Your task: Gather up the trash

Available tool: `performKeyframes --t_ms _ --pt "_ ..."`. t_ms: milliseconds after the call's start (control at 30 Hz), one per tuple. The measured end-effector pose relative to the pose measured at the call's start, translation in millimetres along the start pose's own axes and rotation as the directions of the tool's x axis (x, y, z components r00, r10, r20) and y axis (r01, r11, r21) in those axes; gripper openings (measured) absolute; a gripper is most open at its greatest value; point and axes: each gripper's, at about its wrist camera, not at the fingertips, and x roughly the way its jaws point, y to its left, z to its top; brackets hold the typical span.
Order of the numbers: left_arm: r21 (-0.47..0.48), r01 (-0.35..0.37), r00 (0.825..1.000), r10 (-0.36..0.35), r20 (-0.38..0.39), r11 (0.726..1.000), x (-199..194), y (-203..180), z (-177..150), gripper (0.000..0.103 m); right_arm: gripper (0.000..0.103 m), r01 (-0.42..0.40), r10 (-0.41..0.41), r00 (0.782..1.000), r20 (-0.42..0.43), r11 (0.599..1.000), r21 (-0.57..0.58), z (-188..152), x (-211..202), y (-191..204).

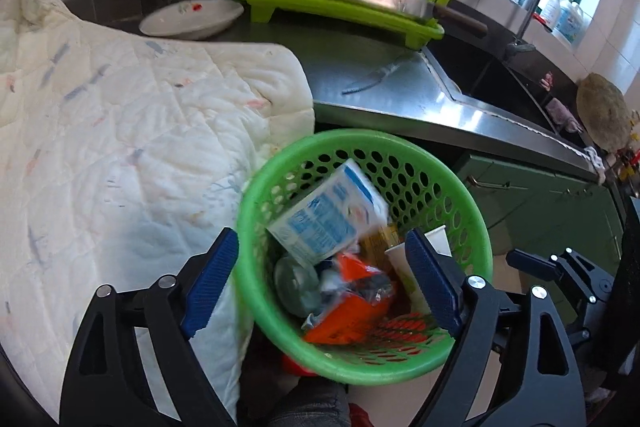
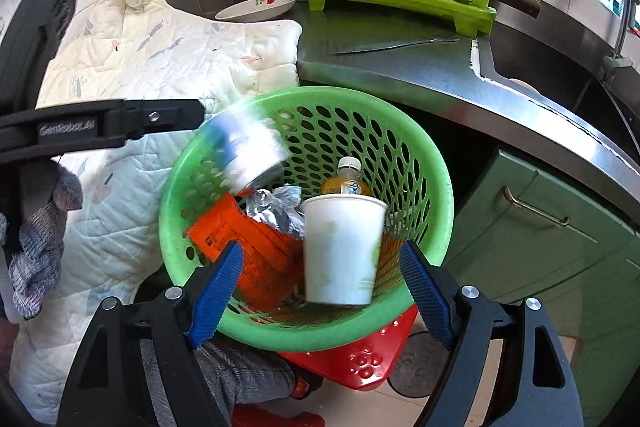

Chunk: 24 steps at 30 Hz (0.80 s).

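While both grippers' fingers [image 1: 212, 279] [image 2: 218, 291] stand apart, the trash-filled green basket [image 1: 362, 143] [image 2: 432, 163] sits between them.

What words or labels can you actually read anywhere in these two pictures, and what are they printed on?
"GenRobot.AI": embossed on the black arm of the left tongs, seen from the right wrist view.
White and blue carton in the green perforated plastic basket: printed, too blurred to read.
Orange wrapper: fine print, too small.
Yellow drink bottle label: unreadable.
White paper cup: faint marks, illegible.
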Motion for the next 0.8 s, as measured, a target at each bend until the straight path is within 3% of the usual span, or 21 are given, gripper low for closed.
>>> performKeyframes --t_ms 333,800 --pt "-0.021 -0.124 0.988 0.125 0.089 0.992 -72 25 -26 0.093 0.081 0.017 -0.015 0.997 0.069 0.999 -0.03 -2 -29 30" --pt "-0.173 -0.283 0.933 0.313 0.179 0.943 -170 85 -81 0.098 0.09 -0.021 0.031 0.985 0.17 0.998 -0.062 -2 -68 96"
